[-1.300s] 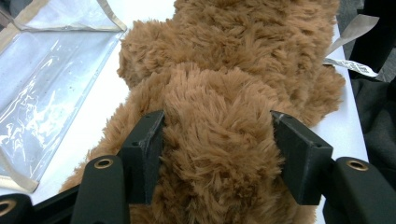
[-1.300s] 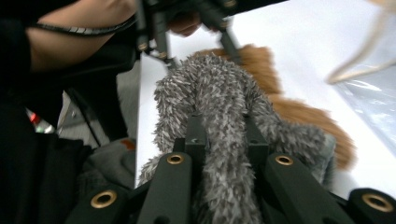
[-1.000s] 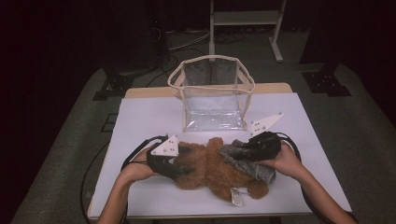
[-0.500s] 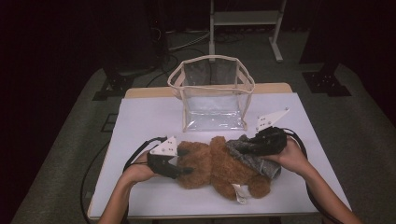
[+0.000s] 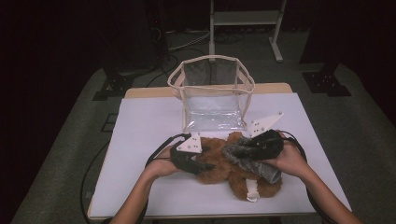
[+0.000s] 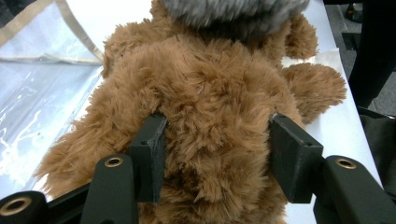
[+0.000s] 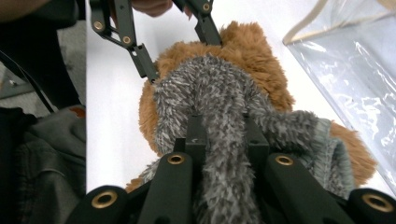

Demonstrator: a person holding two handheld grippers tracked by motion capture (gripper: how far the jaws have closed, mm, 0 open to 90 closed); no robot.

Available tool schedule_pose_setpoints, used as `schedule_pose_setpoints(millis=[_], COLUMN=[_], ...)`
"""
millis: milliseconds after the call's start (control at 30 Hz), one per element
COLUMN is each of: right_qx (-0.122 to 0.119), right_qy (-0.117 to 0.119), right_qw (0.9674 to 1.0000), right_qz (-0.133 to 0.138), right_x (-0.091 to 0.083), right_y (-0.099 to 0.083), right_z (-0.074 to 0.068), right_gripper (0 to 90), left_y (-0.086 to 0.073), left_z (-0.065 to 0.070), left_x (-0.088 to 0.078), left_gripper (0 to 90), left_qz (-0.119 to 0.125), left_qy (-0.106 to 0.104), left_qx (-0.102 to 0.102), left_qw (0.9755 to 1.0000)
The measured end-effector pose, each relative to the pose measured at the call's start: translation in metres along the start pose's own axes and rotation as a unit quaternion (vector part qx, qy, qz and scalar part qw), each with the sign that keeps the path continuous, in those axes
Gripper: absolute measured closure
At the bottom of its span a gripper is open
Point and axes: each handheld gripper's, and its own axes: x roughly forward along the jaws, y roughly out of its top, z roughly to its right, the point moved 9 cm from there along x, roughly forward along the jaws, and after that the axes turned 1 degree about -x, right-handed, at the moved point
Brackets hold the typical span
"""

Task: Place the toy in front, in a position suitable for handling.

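A brown teddy bear [image 5: 215, 164] lies on the white table [image 5: 140, 135], in front of a clear bag. My left gripper [image 5: 205, 166] comes at it from the left. Its jaws have just been closing, and in the left gripper view both pads [image 6: 150, 154] sink into the fur of the bear [image 6: 210, 93], gripping its body. My right gripper [image 5: 233, 151] is shut on a grey fuzzy garment [image 5: 259, 167] draped over the bear. In the right gripper view the grey garment [image 7: 210, 93] is bunched between the jaws, with the bear [image 7: 254, 56] and the left gripper [image 7: 180, 53] beyond it.
A clear plastic bag [image 5: 212, 93] with a beige rim stands open behind the bear; its wall shows beside both grippers [image 6: 37, 93] [image 7: 355, 56]. White tabletop lies to the left and right of the hands. Cables trail from both grippers.
My left gripper has slid right along the table and closed onto the bear's body. The right gripper has kept its hold on the grey garment and stayed in place.
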Motion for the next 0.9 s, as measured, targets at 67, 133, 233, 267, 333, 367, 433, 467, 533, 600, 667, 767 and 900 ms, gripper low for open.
schedule_pose_setpoints(millis=[67,133,233,267,333,367,433,467,533,600,667,767,900], right_qx=[0.003,0.006,0.019,0.021,0.023,0.025,0.027,0.028,0.019,0.015,-0.003,-0.003,0.004], right_qy=[-0.003,-0.005,-0.007,-0.008,-0.011,-0.013,-0.014,-0.012,-0.013,-0.012,-0.004,0.012,0.029], right_qw=[1.0000,1.0000,0.9997,0.9997,0.9996,0.9995,0.9994,0.9994,0.9997,0.9998,1.0000,0.9999,0.9995], right_qz=[-0.001,0.003,0.010,0.012,0.014,0.014,0.014,0.016,0.012,0.011,0.002,-0.002,-0.007], right_x=[0.000,-0.002,-0.004,-0.004,-0.005,-0.006,-0.006,-0.006,-0.004,-0.002,0.007,0.021,0.039], right_y=[-0.004,-0.008,-0.012,-0.012,-0.012,-0.011,-0.009,-0.006,0.001,0.006,0.021,0.033,0.043], right_z=[0.003,0.008,0.015,0.016,0.019,0.020,0.021,0.020,0.018,0.017,0.014,0.015,0.018], right_gripper=[77.3,77.5,77.6,77.6,77.6,77.6,77.6,77.6,77.6,77.6,77.6,77.6,77.5], left_y=[0.001,-0.001,-0.004,-0.005,-0.009,-0.012,-0.015,-0.016,-0.015,-0.015,-0.013,-0.013,-0.014], left_z=[-0.001,-0.003,-0.005,-0.005,-0.007,-0.008,-0.008,-0.008,-0.007,-0.005,-0.001,0.002,0.007], left_x=[-0.001,-0.004,-0.012,-0.014,-0.017,-0.017,-0.016,-0.014,-0.011,-0.010,-0.010,-0.009,-0.009], left_gripper=[42.7,41.1,38.7,38.8,39.8,40.5,43.5,44.8,45.7,46.0,46.0,46.1,46.0], left_qz=[0.003,0.006,0.010,0.009,0.001,-0.001,0.002,0.005,0.011,0.008,0.004,0.002,-0.002], left_qy=[0.001,0.002,0.003,0.004,0.006,0.008,0.007,0.008,0.003,0.002,0.004,0.004,0.003], left_qx=[0.001,-0.002,-0.002,-0.004,-0.005,-0.008,-0.013,-0.015,-0.018,-0.010,-0.002,0.002,0.009], left_qw=[1.0000,1.0000,0.9999,0.9999,1.0000,0.9999,0.9999,0.9998,0.9998,0.9999,1.0000,1.0000,1.0000])
